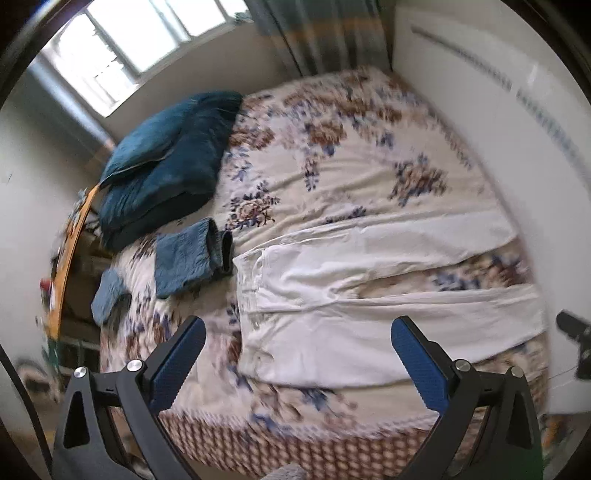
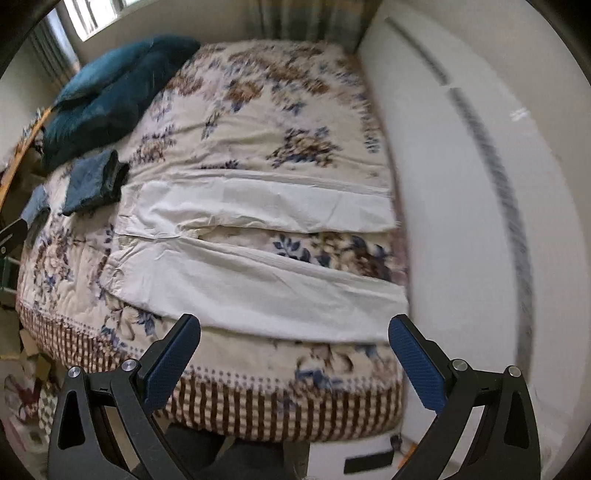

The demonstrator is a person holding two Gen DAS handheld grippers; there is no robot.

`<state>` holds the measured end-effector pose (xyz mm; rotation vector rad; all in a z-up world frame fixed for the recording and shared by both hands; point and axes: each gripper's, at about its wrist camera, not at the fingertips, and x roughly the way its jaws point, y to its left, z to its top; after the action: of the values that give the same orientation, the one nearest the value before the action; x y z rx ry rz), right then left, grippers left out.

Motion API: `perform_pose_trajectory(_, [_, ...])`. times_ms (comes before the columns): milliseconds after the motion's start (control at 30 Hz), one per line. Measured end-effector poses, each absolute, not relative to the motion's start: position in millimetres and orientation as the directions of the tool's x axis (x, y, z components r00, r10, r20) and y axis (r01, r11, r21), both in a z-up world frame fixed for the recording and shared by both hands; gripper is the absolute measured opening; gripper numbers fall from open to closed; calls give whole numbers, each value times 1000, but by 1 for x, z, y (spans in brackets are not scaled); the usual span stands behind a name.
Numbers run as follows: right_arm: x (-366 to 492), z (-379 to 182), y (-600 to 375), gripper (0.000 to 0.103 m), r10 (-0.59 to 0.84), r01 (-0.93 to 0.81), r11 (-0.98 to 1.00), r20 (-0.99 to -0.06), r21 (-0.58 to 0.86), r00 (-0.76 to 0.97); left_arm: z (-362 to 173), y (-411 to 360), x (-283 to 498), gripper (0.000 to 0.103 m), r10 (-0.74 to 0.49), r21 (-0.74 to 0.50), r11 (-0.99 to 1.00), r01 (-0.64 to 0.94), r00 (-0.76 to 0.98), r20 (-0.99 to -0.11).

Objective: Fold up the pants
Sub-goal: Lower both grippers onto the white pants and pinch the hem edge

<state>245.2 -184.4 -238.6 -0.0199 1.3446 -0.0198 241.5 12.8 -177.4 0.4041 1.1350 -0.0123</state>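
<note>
We see the white pants (image 1: 369,295) laid flat on the bed (image 1: 332,166), long axis running from 9 o'clock to 3 o'clock: waistband at 9, leg ends at 3 beside the white wall panel (image 1: 480,92). The two legs lie spread apart, a strip of floral cover showing between them; the cloth is lightly creased. We hold the left gripper (image 1: 297,332) and the right gripper (image 2: 293,330) above the near edge of the bed, each with its blue-padded fingers spread wide and empty. At 10 o'clock of the waistband sit folded jeans (image 1: 184,258), with teal pillows (image 1: 166,158) beyond. A window (image 1: 122,44) and curtain (image 1: 325,33) stand at 12.
</note>
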Motion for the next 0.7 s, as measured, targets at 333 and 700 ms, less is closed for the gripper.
perform_pose_trajectory(333, [478, -445, -141, 103, -71, -186, 980, -997, -77, 37, -393, 22, 420, 103, 269, 358, 824, 438, 254, -929])
perform_pose_trajectory(700, [619, -645, -137, 103, -216, -432, 886, -974, -167, -66, -575, 18, 540, 100, 324, 350, 685, 639, 163, -932])
